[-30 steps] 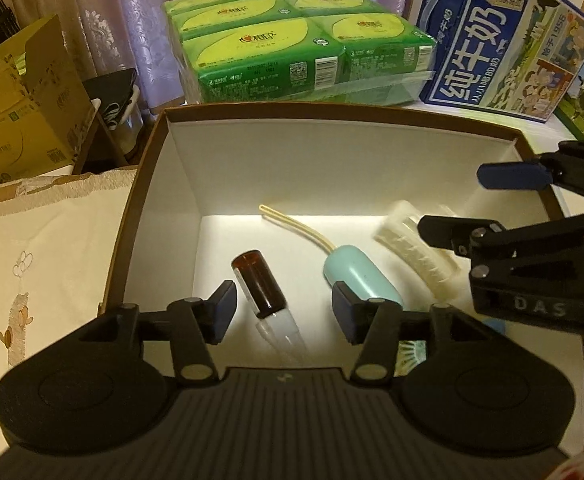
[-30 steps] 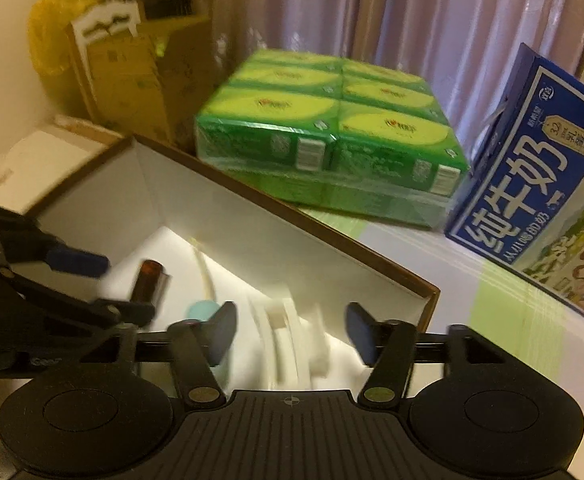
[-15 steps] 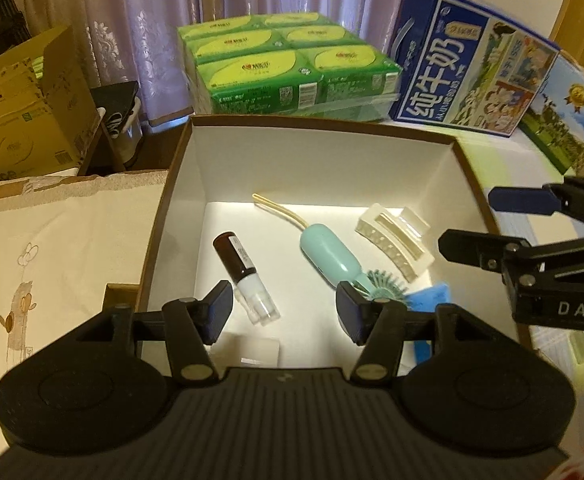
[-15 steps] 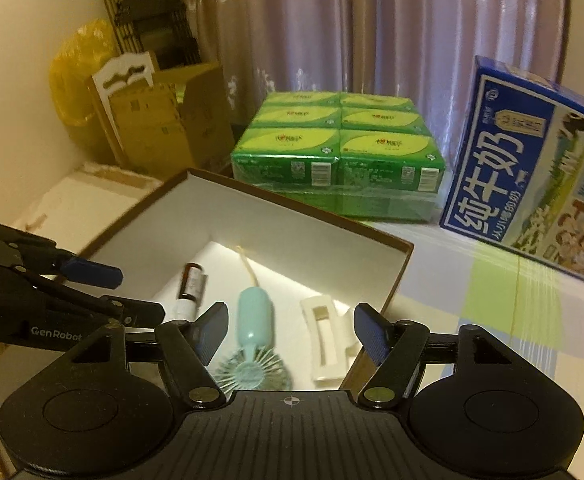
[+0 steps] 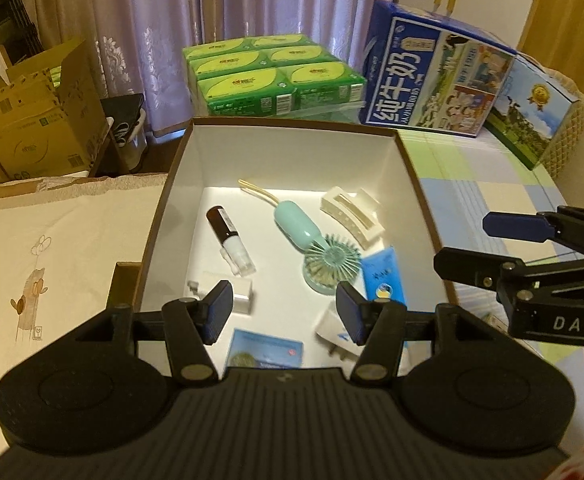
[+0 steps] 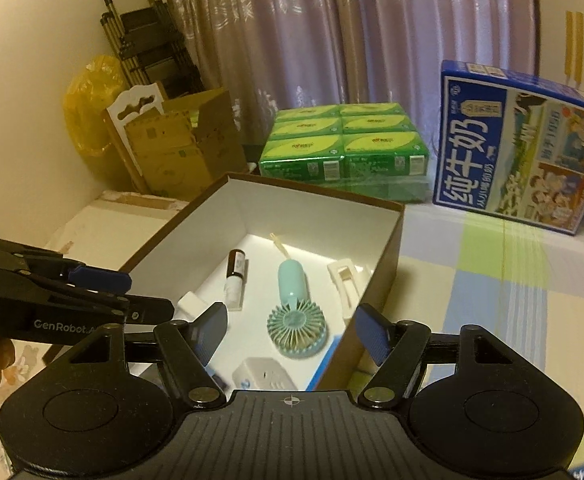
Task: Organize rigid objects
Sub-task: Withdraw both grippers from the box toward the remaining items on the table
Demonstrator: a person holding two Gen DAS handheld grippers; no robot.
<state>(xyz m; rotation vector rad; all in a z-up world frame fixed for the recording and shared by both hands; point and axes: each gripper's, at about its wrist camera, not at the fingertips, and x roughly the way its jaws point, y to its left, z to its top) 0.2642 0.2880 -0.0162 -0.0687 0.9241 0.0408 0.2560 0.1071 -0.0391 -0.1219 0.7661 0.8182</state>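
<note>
Above the open box (image 5: 292,128), the left gripper (image 5: 284,312) and right gripper (image 6: 292,334) are held wide apart, nothing gripped. Fan (image 5: 324,258), vial (image 5: 228,236) and hair clip (image 5: 350,214) are seen inside. Sorting appears nearly done; another loose item must be found.

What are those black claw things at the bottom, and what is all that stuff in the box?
Those are two grabbing tools, one in each of a person's hands. Each carries a camera looking forward along its jaws, so you get one picture per tool. The left gripper and the right gripper both have their jaws open and hold nothing. Below them sits a box with white walls. Inside lie a small fan, a brown bottle, a white hair clip, a blue tube and a few small white pieces. Behind the box stand green tissue packs and a blue milk carton.
</note>
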